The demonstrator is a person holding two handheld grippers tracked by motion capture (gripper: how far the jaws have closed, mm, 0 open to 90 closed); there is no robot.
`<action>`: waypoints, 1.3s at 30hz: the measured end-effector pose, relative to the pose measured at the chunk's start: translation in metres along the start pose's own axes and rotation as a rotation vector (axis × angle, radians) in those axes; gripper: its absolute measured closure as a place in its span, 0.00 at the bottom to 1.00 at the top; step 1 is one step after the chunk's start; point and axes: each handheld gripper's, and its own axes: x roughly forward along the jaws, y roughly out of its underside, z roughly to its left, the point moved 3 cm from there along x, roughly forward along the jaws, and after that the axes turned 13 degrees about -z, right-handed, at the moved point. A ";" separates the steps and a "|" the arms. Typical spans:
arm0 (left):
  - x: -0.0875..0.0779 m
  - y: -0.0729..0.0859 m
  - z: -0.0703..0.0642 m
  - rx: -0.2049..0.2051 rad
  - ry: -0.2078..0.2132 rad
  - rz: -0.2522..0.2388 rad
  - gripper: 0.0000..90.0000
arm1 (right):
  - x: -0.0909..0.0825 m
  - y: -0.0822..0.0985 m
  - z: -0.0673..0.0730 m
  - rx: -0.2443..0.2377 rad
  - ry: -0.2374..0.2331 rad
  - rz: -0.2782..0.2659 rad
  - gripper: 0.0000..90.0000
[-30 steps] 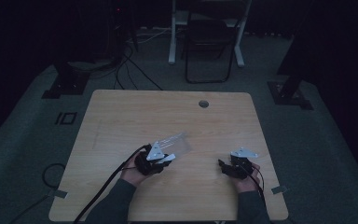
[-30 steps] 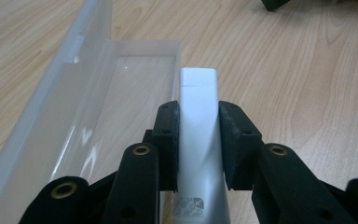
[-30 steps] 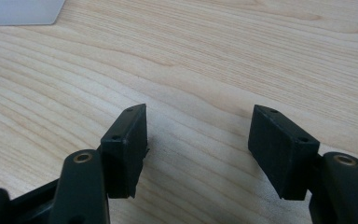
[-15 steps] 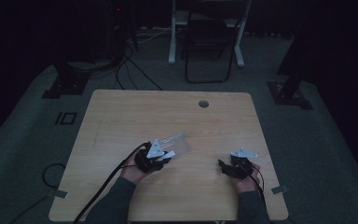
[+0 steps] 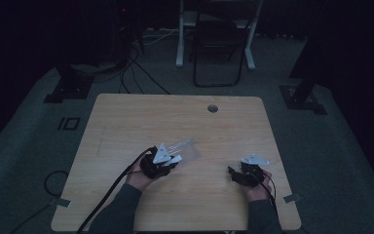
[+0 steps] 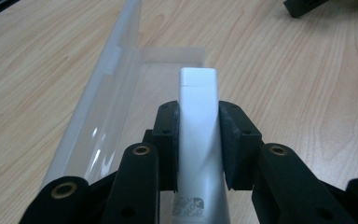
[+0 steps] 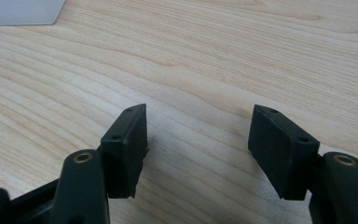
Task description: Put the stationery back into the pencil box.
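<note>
Clamped between the two black pads of the left gripper (image 6: 198, 140) is a white rectangular bar (image 6: 198, 116), held by its long sides with its square end pointing away toward twelve o'clock in the left gripper view. Small grey print is seen on the bar's near end, too small to be read. Beneath and beyond the bar a clear plastic case (image 6: 121, 84) lies open on the wooden table (image 6: 289, 70): its shallow tray is under the bar's far end, and its lid stands raised along the ten o'clock side of the bar. Whether the bar's tip rests on the tray or hangs just above it cannot be told.

In the high view the left gripper (image 5: 168, 161) is found a little to seven o'clock of the table's centre, with the clear plastic case (image 5: 187, 148) just beyond it toward one o'clock. The right gripper (image 5: 233, 173) is seen toward four o'clock of the table's centre, well apart from the left one, its jaws pointing toward nine o'clock.

In the right gripper view the jaws of the right gripper (image 7: 198, 144) are parted, with nothing but bare wood between them; a pale corner of the case (image 7: 21, 11) is seen at eleven o'clock.
</note>
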 end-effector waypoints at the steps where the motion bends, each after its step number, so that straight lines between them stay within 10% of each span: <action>1: 0.000 0.000 0.000 0.002 -0.002 0.001 0.78 | 0.000 0.000 0.000 0.000 0.000 0.000 0.41; 39: 0.014 0.008 0.008 -0.012 -0.059 0.000 0.78 | 0.000 0.000 0.000 0.002 0.000 -0.001 0.41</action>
